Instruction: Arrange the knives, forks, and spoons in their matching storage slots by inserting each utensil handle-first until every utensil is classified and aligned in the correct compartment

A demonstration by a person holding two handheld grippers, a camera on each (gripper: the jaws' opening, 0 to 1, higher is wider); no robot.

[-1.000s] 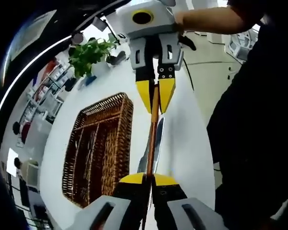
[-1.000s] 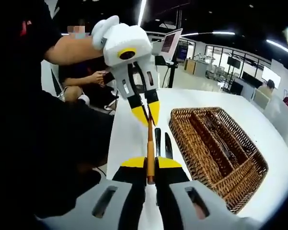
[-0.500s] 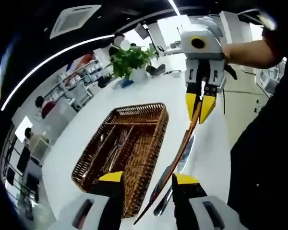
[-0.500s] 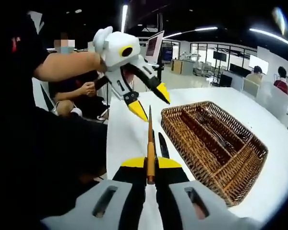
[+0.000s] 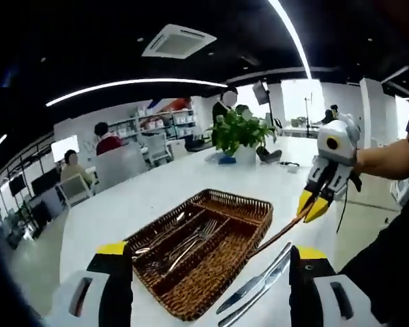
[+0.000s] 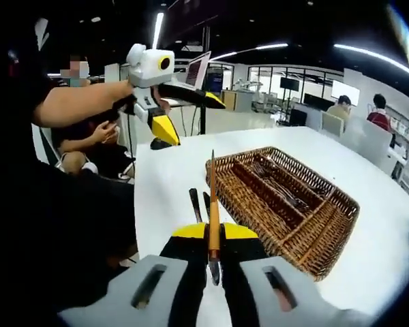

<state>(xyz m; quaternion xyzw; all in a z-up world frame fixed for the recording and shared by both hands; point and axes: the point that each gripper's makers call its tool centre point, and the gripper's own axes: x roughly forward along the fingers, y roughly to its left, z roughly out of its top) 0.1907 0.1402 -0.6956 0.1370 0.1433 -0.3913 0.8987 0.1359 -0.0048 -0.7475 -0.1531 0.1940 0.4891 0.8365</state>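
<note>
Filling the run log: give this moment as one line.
left gripper: open, clear | right gripper: shut on orange-handled utensil | wicker tray: holds cutlery | two knives: on table beside tray

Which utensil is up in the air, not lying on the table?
The orange-handled utensil, pinched in the right tool. The two silver knives lie flat on the white table beside the wicker tray.

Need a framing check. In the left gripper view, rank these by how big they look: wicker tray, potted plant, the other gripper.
1. Brown wicker cutlery tray, largest by far.
2. Green leafy potted plant.
3. White right gripper with yellow tips looks similar in size to the plant; it's nearer, so that order is unsure.
</note>
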